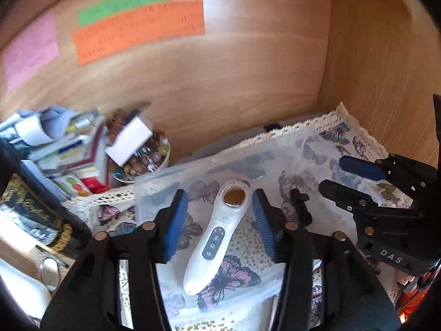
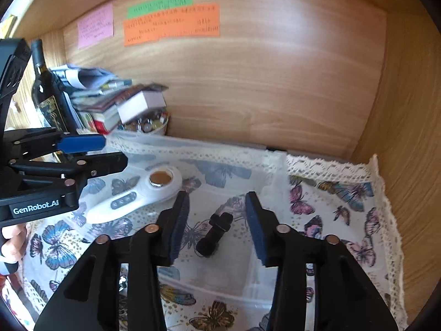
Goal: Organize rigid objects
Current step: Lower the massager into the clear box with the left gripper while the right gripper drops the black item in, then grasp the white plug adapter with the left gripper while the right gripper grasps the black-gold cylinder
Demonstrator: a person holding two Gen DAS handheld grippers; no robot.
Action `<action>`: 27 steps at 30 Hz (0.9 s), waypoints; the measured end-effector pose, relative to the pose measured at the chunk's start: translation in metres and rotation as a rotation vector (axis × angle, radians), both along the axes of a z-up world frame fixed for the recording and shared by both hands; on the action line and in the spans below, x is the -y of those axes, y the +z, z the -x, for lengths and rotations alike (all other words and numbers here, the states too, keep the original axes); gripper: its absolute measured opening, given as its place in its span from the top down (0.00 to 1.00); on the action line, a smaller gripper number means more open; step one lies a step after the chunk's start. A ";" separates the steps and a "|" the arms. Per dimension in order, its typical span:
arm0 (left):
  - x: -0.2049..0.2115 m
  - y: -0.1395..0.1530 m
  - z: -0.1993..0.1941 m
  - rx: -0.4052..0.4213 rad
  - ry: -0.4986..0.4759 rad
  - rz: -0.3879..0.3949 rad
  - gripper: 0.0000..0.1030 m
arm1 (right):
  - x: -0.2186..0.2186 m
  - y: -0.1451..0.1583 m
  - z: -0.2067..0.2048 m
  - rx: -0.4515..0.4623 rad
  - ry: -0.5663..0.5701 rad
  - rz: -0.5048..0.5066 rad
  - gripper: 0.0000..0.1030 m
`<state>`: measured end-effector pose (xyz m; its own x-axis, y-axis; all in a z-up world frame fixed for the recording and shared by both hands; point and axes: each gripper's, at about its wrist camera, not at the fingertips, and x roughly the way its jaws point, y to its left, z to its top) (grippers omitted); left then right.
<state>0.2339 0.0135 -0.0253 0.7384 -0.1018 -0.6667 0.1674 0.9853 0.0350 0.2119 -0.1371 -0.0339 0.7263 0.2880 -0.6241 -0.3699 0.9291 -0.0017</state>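
A white handheld device [image 1: 212,237] with a round amber head and a dark button strip lies inside a clear plastic bin [image 1: 154,182]. My left gripper [image 1: 220,220] is open, with its blue pads on either side of the device and apart from it. A black bolt-like part [image 2: 215,233] lies in the same bin [image 2: 270,165]; my right gripper [image 2: 217,220] is open around it, not touching. The device also shows in the right wrist view [image 2: 137,195], and the black part in the left wrist view [image 1: 301,207]. Each gripper shows in the other's view: right [image 1: 350,176], left [image 2: 107,151].
The bin rests on a butterfly-print cloth with lace edges [image 2: 344,201] inside a wooden cabinet. At back left are a stack of books and boxes [image 2: 110,102], a bowl of beads [image 1: 146,162] and a dark wine bottle [image 2: 46,91]. Coloured paper notes [image 2: 171,22] are stuck on the back wall.
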 end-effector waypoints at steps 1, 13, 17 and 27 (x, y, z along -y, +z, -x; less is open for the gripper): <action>-0.001 0.005 0.007 0.017 0.006 0.003 0.42 | 0.002 0.006 0.006 0.020 -0.005 -0.002 0.55; 0.000 0.009 0.079 0.053 0.038 0.024 0.07 | 0.025 0.020 0.067 0.089 -0.052 -0.014 0.35; 0.007 -0.008 0.099 0.028 0.033 0.026 0.07 | 0.034 0.007 0.083 0.050 -0.071 -0.013 0.35; 0.028 -0.049 0.129 -0.054 0.018 0.088 0.12 | 0.041 -0.041 0.111 -0.082 -0.068 0.015 0.36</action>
<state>0.1044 -0.0144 -0.0745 0.7037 -0.1487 -0.6948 0.1486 0.9870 -0.0607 0.1007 -0.1778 -0.0751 0.6902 0.2305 -0.6859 -0.3059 0.9520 0.0122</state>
